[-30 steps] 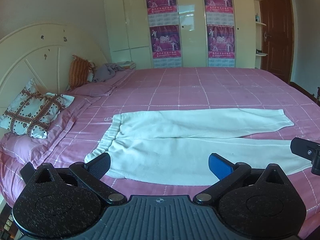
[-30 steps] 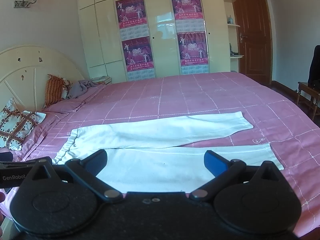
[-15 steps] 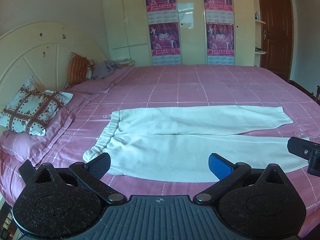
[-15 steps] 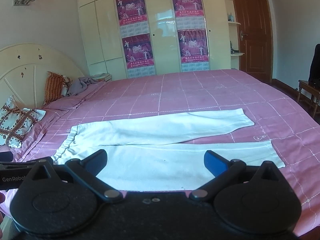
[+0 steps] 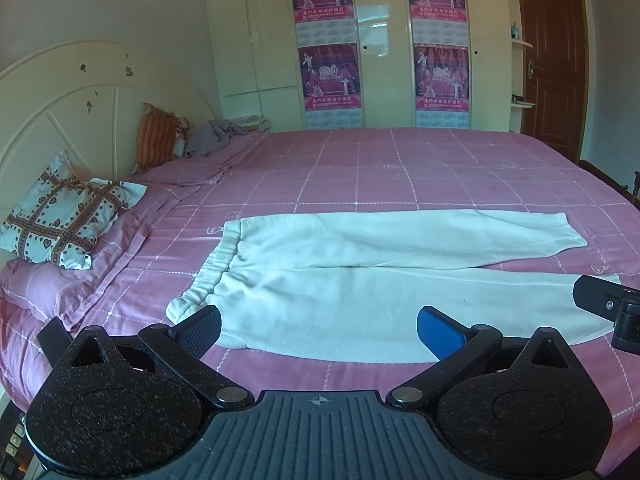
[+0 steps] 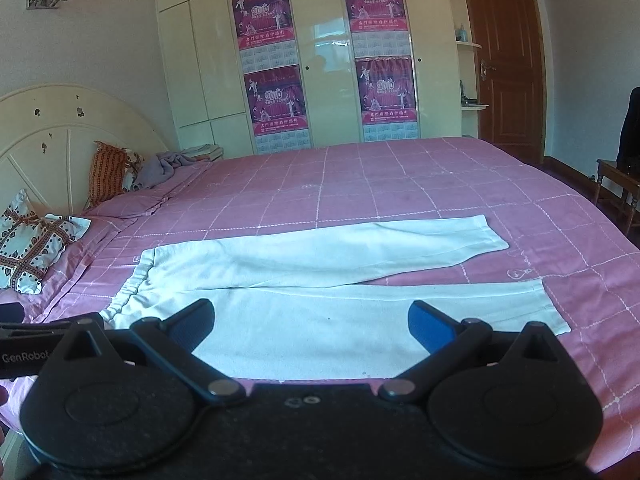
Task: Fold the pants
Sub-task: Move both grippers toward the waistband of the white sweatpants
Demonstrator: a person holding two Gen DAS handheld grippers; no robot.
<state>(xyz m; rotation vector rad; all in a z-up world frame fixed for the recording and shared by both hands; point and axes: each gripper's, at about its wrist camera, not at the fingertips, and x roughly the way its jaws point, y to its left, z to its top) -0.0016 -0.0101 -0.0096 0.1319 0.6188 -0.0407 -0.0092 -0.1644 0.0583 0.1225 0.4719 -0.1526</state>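
Observation:
White pants lie flat on the pink checked bedspread, waistband to the left, both legs stretched to the right, the far leg angled slightly away. They also show in the right wrist view. My left gripper is open and empty, held above the near edge of the pants by the waistband side. My right gripper is open and empty, above the near leg. The right gripper's body shows at the right edge of the left wrist view.
A patterned pillow and pink pillows lie at the left by the cream headboard. An orange cushion and a grey cloth sit at the bed's far left. Wardrobes stand behind, a wooden door at the right.
Both grippers have tilted and drawn slightly nearer, so the pants sit a little lower and larger in both views. Both stay open and empty.

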